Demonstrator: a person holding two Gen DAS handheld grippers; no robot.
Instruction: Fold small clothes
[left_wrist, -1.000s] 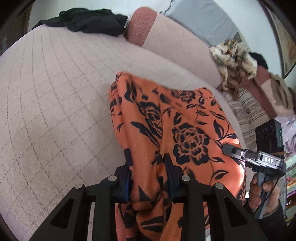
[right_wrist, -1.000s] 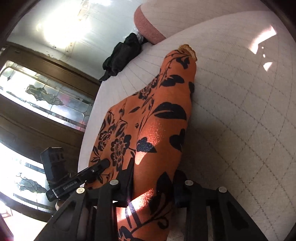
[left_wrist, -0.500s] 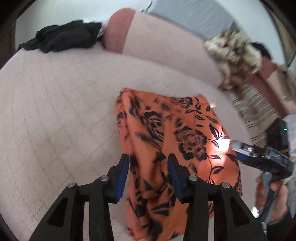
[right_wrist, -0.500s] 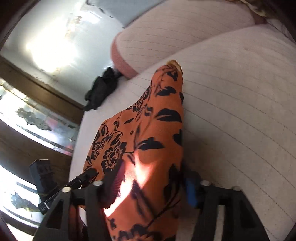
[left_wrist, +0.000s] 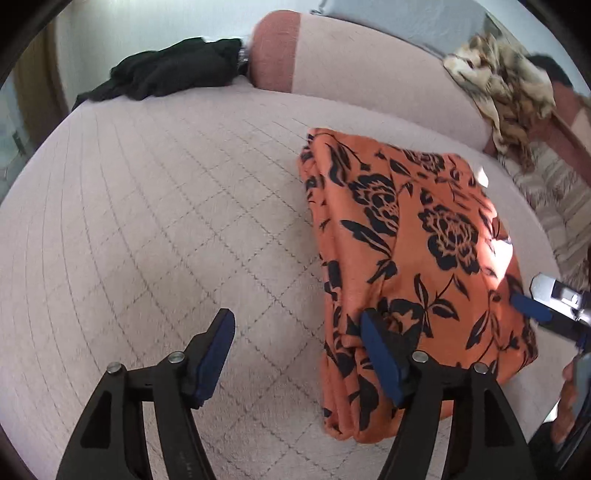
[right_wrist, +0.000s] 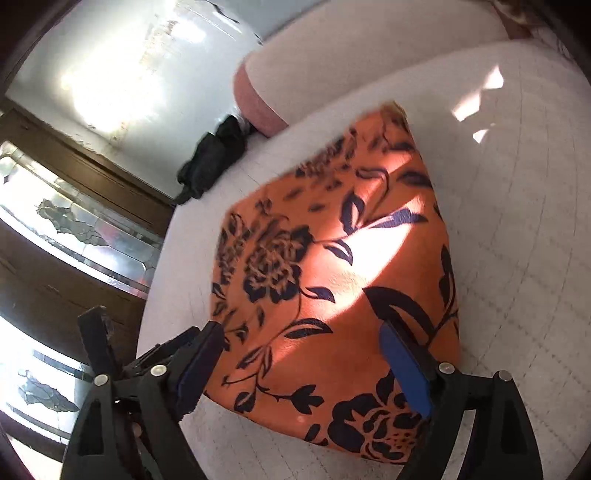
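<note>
Cloth (left_wrist: 413, 258), orange with black flowers, lies folded on the quilted bed (left_wrist: 147, 229). Left gripper (left_wrist: 295, 354) jaws spread beside its edge; right gripper (right_wrist: 303, 365) jaws spread, straddling its near end.

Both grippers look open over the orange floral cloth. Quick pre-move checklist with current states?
1. Left gripper open, nothing between its fingers: ok.
2. Right gripper open, cloth released: ok.
3. Orange floral cloth lying folded on the quilted cover: ok.
4. Cloth edges squared: cannot tell; the near left edge looks bunched into ridges.
5. Left gripper centred on the cloth: not ok; only its right finger overlaps the edge.
6. Black garment well away from the cloth: ok.
</note>
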